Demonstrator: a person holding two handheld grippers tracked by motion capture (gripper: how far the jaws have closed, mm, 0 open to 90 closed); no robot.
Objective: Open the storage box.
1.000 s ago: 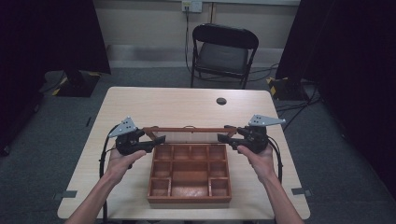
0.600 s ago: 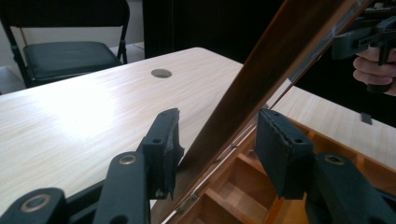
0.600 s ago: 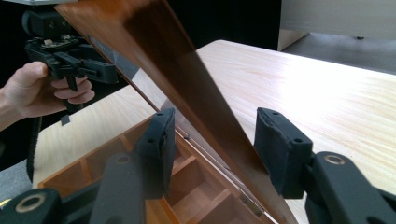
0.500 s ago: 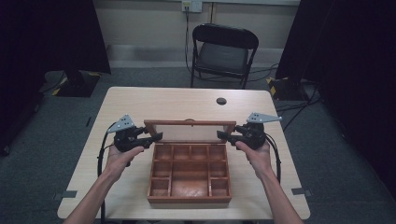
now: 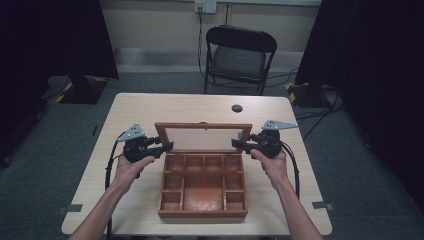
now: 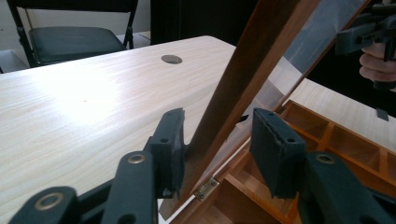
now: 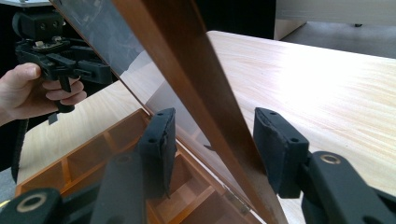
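Now I have the wooden box (image 5: 202, 192) open at mid-table, its glass-paned lid (image 5: 203, 135) tilted up at the far edge. My left gripper (image 5: 167, 146) has just been closing around the lid's left rail, one pad touching. My right gripper (image 5: 236, 145) straddles the right rail, pads apart from it.

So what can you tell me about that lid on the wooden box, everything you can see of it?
The lid is a reddish-brown wooden frame around a clear pane; the pale table shows through it. It stands raised, leaning back, hinged along the rear edge of the compartmented box; a small brass hinge shows in the left gripper view. The left gripper straddles its left side rail, one pad against the wood, its jaws just closing further. The right gripper straddles the right rail with gaps on both sides.
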